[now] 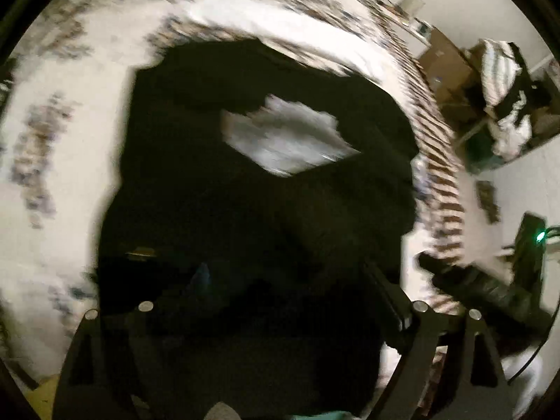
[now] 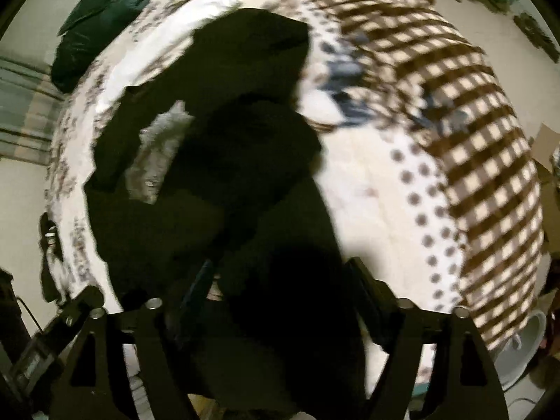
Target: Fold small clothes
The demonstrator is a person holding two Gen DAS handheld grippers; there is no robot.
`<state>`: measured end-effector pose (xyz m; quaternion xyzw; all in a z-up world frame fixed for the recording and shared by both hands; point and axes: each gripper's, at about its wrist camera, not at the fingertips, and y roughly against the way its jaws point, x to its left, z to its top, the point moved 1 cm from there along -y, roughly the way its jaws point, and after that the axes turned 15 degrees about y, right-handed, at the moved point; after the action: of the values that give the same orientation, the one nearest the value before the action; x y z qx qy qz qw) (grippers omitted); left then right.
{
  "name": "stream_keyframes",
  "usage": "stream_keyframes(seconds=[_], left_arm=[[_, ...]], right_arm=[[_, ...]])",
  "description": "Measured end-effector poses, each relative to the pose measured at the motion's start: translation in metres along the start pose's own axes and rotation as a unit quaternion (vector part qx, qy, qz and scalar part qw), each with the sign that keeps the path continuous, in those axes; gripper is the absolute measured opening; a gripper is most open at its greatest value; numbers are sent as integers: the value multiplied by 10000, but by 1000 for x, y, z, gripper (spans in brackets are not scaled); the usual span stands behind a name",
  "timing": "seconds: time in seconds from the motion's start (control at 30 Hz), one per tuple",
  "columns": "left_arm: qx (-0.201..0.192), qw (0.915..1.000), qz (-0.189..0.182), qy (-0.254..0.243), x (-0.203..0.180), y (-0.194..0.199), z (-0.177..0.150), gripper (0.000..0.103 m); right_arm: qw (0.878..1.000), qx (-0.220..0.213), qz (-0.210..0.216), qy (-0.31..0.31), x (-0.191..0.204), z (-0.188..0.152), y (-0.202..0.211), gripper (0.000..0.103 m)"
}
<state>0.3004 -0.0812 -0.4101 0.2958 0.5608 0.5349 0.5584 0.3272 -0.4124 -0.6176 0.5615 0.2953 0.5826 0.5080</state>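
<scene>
Left wrist view: black garment (image 1: 245, 210) fills the centre of the frame, lying crumpled on the bed sheet (image 1: 70, 112), white with a blurred dark floral print. A pale grey-white patch (image 1: 287, 136) shows on the garment's upper middle; print or lining, cannot tell through the motion blur. Left gripper (image 1: 280, 280) sits low over the near part of the garment. Its right finger (image 1: 388, 290) shows as a dark bar; the left finger is lost against the black cloth, so the finger gap and any hold on the fabric cannot be told.

Right wrist view: the same garment (image 2: 217, 161) runs from the top centre down to the gripper, bunched in overlapping folds, the pale patch (image 2: 157, 150) on its left part. Right gripper (image 2: 280, 280) has both fingers visible, set well apart, with black fabric lying between them and over the left finger (image 2: 199, 287). The fingers straddle the cloth, not pinched together on it.

Beyond the garment, to its right: a white dotted cloth (image 2: 416, 196), then a brown-and-cream checked blanket (image 2: 472, 122) along the bed edge. Above the garment to its left, a dark green pillow (image 2: 101, 17). In the left wrist view, right of the garment past the bed edge, brown cardboard boxes (image 1: 448, 66) and a heap of striped fabric (image 1: 504, 77).
</scene>
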Motion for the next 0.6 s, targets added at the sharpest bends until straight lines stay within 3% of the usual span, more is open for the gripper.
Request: stream_keyframes(seconds=[0.1, 0.2, 0.27, 0.37, 0.43, 0.47, 0.5, 0.53, 0.6], left_arm=[[-289, 9980, 564, 68, 35, 8, 13, 90], [-329, 9908, 1285, 266, 76, -8, 30, 90], [-328, 9862, 1575, 404, 95, -20, 38, 90], [-387, 9814, 1776, 612, 115, -31, 50, 90], [-396, 9790, 1872, 705, 121, -37, 55, 90], [-378, 9790, 1856, 755, 123, -40, 56, 90], [-351, 9789, 1849, 792, 125, -42, 58, 90], [-328, 9787, 1863, 799, 125, -45, 58, 90], [-251, 9795, 1831, 796, 124, -47, 56, 90]], right_arm=[[9994, 29, 332, 9, 16, 10, -14, 89], [9968, 48, 596, -532, 16, 18, -39, 89], [9955, 68, 601, -728, 18, 23, -51, 89], [9862, 51, 1020, -1306, 24, 26, -70, 89], [9857, 194, 1006, -1339, 36, 28, -86, 89], [9880, 231, 890, -1241, 41, 28, -92, 76], [9934, 279, 507, -993, 48, 24, -94, 43], [9957, 371, 179, -830, 50, 19, -94, 29], [9961, 436, -279, -714, 41, -3, -83, 25]])
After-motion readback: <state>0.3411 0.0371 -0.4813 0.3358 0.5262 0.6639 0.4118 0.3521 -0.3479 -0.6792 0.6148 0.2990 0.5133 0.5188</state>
